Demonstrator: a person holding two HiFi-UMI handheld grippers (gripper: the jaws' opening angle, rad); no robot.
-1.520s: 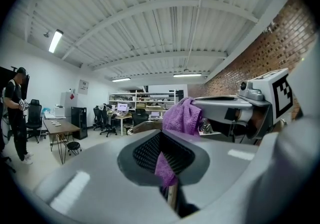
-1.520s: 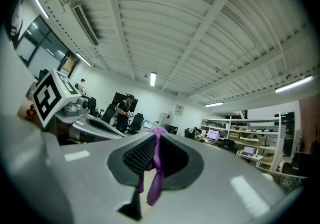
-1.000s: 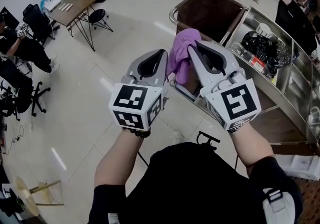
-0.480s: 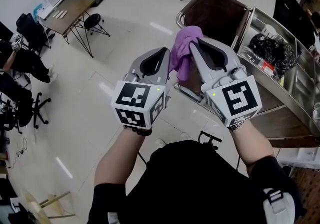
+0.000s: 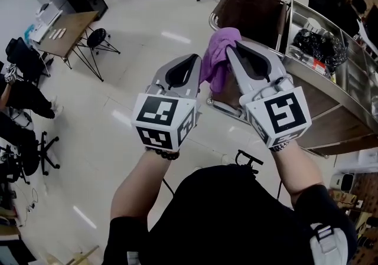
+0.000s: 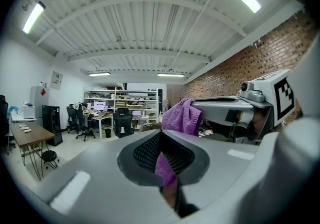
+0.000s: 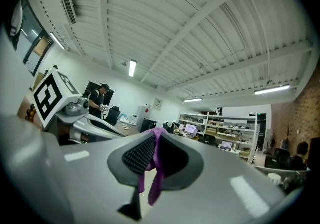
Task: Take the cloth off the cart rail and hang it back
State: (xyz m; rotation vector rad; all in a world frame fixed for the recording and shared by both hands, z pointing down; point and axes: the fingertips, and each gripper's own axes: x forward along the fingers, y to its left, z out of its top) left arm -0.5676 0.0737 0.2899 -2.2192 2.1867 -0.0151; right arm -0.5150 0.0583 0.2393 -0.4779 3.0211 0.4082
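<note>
Left claw [image 5: 190, 64]: clenched on bunched purple fabric cloth [image 5: 217, 57] | right claw [image 5: 235, 51]: clenched on same cloth | cloth: held aloft, clear of chrome cart rail [image 5: 212, 19] | advice: cloth is best spread, lowered across rail, released once halves hang evenly.

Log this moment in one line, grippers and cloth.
left gripper: shut on purple cloth | right gripper: shut on same cloth | cloth: bunched over cart
</note>
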